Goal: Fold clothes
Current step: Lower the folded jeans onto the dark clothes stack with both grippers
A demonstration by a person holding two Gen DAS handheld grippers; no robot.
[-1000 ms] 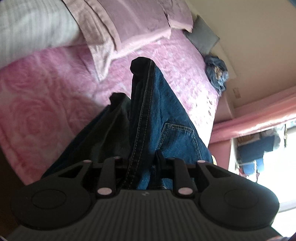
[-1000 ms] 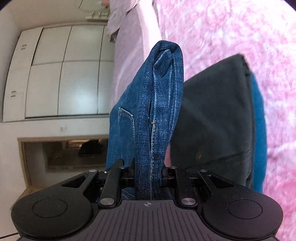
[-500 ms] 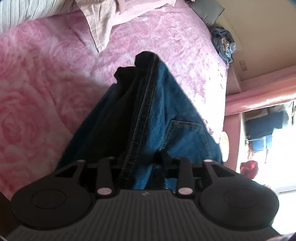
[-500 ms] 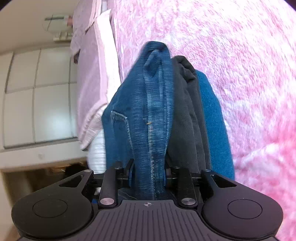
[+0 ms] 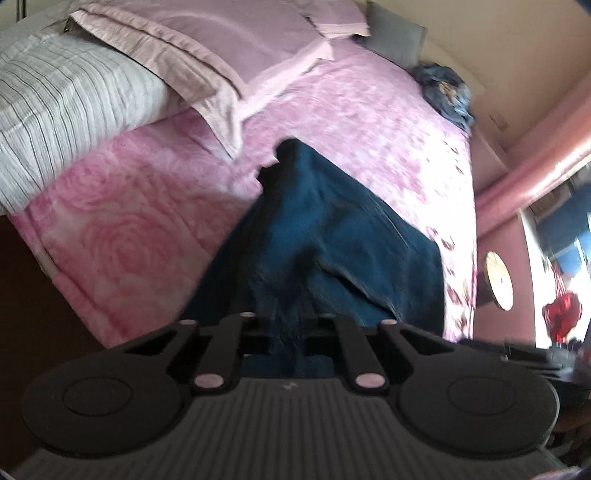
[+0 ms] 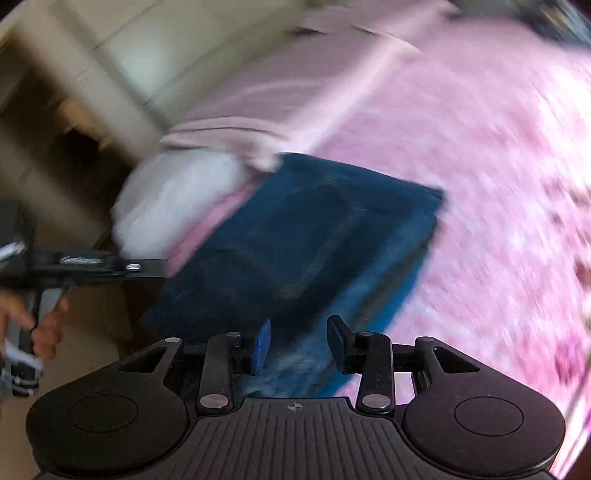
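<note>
Dark blue jeans (image 5: 325, 229) lie folded on the pink rose-patterned bedspread (image 5: 129, 229). A bunched edge of the denim runs between the fingers of my left gripper (image 5: 288, 332), whose jaws are closing on it. In the blurred right wrist view the jeans (image 6: 314, 236) form a flat rectangle beside the pillows. My right gripper (image 6: 299, 345) hangs over their near edge and its jaws are opening. Its blue pads (image 6: 262, 350) stand apart, clear of the denim below them. At the left, a hand (image 6: 44, 325) holds the left gripper (image 6: 147, 266) at the jeans' edge.
A striped white pillow (image 5: 74, 110) and lilac pillows (image 5: 221, 48) sit at the head of the bed. A crumpled blue cloth (image 5: 447, 88) and a grey cushion (image 5: 395, 33) lie at the far corner. White cupboards (image 6: 147, 55) stand past the bed. A round stool top (image 5: 498, 280) stands by the bedside.
The jeans hung bunched and upright from both grippers; now they lie flat on the bed. The right gripper's pads have opened off the denim and its view has rolled.
</note>
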